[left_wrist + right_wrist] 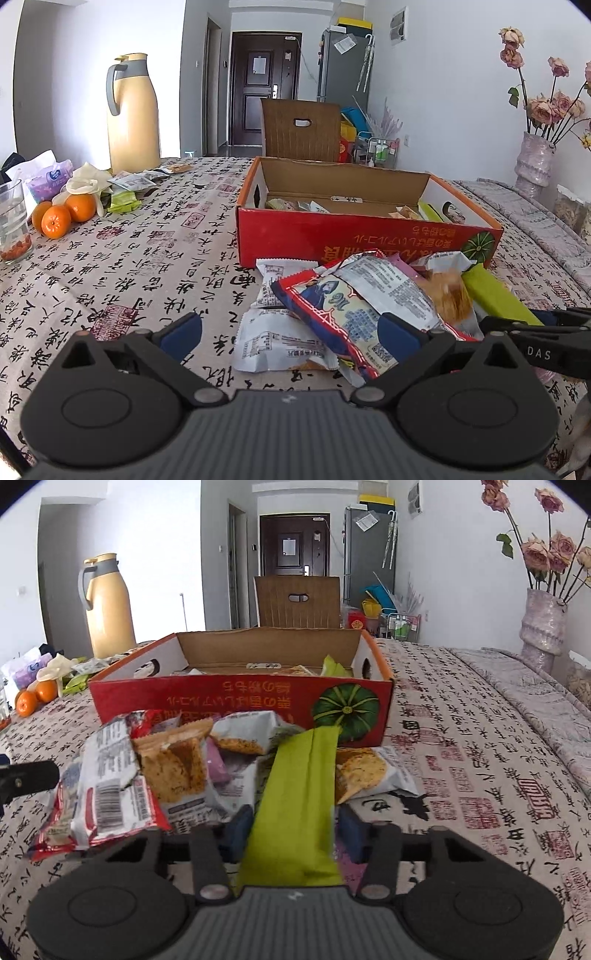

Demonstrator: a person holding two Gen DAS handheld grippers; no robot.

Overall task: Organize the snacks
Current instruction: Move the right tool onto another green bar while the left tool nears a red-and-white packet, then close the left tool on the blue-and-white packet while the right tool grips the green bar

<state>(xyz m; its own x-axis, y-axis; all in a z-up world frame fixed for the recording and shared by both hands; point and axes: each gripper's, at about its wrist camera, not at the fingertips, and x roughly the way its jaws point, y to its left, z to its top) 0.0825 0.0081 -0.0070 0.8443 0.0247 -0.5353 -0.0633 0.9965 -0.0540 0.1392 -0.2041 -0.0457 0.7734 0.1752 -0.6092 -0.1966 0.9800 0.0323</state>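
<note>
Right gripper point(291, 825) is pinching the long green snack packet point(299, 797): blue fingers point(238, 829) sit on both its edges, the packet running lengthwise between them toward the box. The packet's far end lies on the snack pile point(184, 768), just in front of the red cardboard box point(240, 701).

Left gripper point(290, 330): fingers spread wide, nothing between the pads, hovering low over the left side of the same pile; the right one sits over a red-edged packet point(332, 306).

The box is open-topped, with a few packets already inside. The pile touches its near wall.

Bench with calligraphy-print cloth point(147, 258). Oranges point(61, 218), a glass point(13, 221) and a yellow thermos jug point(133, 114) stand far left, well apart from the pile.
</note>
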